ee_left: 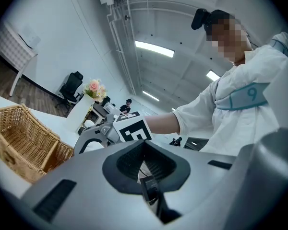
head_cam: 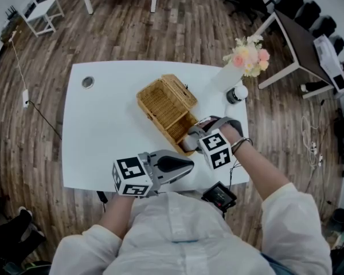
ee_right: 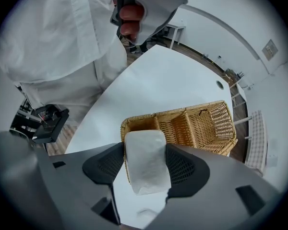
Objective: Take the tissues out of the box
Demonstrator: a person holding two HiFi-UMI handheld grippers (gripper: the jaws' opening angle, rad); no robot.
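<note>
Tissue pack (ee_right: 143, 157) clamped in right gripper (ee_right: 144, 176), basket (ee_right: 201, 123) just beyond.
Jaws are set wide across the pack, judged ready for lifting clear; left gripper (ee_left: 145, 164) is closed, empty.

White long-sleeved top (head_cam: 180, 228); grey left gripper (head_cam: 189, 165) and right gripper (head_cam: 190, 141) carry black-and-white marker cubes (head_cam: 132, 177).

Table (head_cam: 103, 136) left of the basket (head_cam: 166, 112): wide free room. Right of the basket, a vase (head_cam: 225, 78) and jar (head_cam: 237, 94) narrow the gap. The basket's near end is blocked by the right gripper (head_cam: 190, 144) clamping a tissue pack (ee_right: 145, 162), with the left gripper (head_cam: 186, 166), jaws together, just nearer. Basket open from above.
</note>
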